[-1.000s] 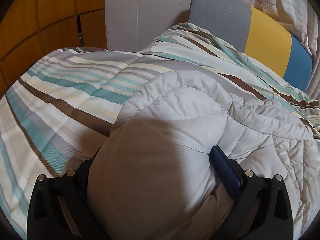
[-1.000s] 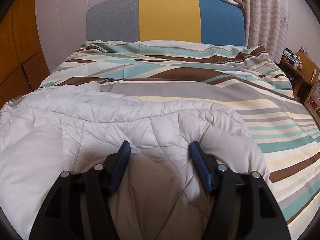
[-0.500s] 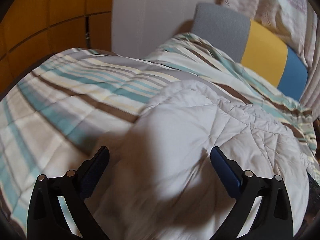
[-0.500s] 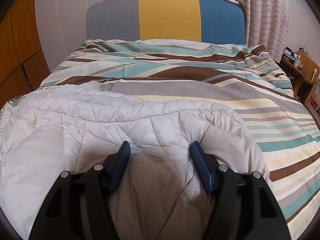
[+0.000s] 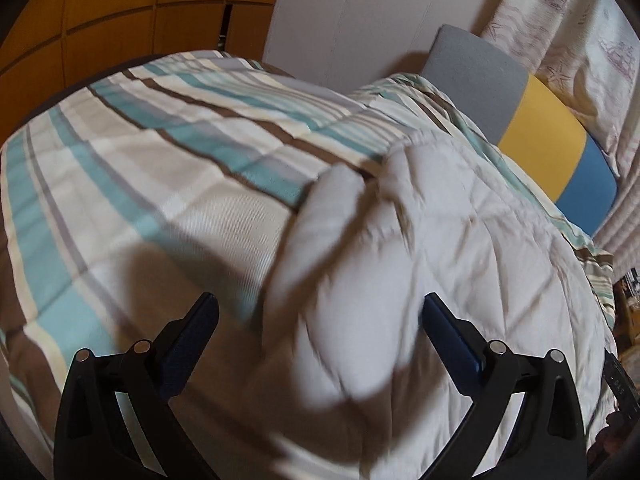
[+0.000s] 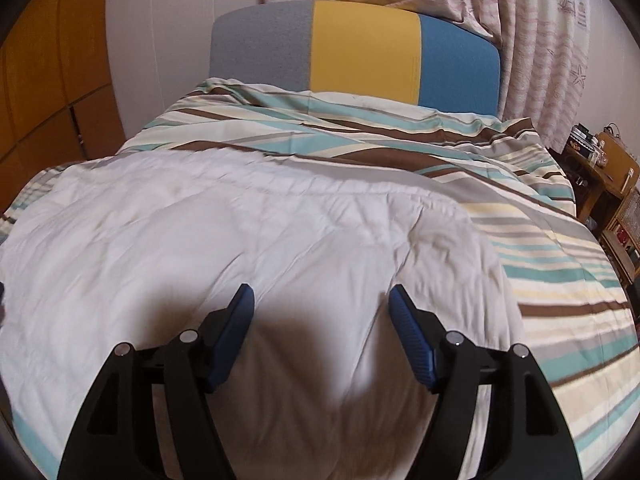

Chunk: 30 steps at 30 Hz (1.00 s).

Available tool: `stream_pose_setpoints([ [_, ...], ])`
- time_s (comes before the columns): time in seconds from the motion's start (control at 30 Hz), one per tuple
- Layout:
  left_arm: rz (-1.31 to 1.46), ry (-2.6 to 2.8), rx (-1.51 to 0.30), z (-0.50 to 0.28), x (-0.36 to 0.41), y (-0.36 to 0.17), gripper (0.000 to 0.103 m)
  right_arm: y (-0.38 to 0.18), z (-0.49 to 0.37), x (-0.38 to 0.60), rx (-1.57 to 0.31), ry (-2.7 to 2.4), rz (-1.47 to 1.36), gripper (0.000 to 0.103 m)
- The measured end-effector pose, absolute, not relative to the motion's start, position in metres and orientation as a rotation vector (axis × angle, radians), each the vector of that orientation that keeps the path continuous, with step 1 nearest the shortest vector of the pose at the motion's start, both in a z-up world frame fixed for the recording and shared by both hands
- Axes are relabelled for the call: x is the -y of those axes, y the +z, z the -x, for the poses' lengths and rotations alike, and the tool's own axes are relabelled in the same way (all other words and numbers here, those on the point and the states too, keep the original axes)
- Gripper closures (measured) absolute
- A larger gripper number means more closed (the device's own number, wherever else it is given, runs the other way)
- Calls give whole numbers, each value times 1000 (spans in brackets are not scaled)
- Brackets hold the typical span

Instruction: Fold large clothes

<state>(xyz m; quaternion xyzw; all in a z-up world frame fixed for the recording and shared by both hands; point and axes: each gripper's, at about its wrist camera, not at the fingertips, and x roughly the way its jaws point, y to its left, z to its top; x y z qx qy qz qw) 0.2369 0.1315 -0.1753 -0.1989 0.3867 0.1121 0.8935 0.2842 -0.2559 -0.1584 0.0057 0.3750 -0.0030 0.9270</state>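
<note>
Already, we judge, a first fold is made: the white padded garment (image 6: 248, 248) lies doubled across the near part of the bed, its far edge (image 6: 280, 190) a puffy line running left to right over the striped cover (image 6: 552, 264). What remains, as we read it, is at least one more fold to make the bundle compact, and some smoothing of the wrinkled top.

Our left gripper (image 5: 320, 312) hangs above the garment's left end (image 5: 340, 272), jaws spread wide, nothing between them; the cloth bulges up under the gap but neither pad pinches it. Our right gripper (image 6: 320, 304) is likewise parted, though less widely, over the garment's near middle, and we see no fabric caught in it.

Much is hard to make out. The left view is smeared with blur around the garment's left end, so its layers there cannot be counted. Sleeves, collar or zip do not show in either view, so we cannot say what kind of garment it is. Its near edge is cut off behind both grippers' black frames.
</note>
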Motion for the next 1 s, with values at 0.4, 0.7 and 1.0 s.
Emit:
stream_pose_setpoints([
  [0.4,518,118,-802,-182,-106,-193,5,-145,-213,227,-737,103,-168,70],
  [0.7,643,69,-760,-195,-107,-195,19,-151,-207,185,-733,208,-83,88],
  [1.0,741,118,-684,-198,-106,-201,18,-194,-223,168,-794,205,23,87],
])
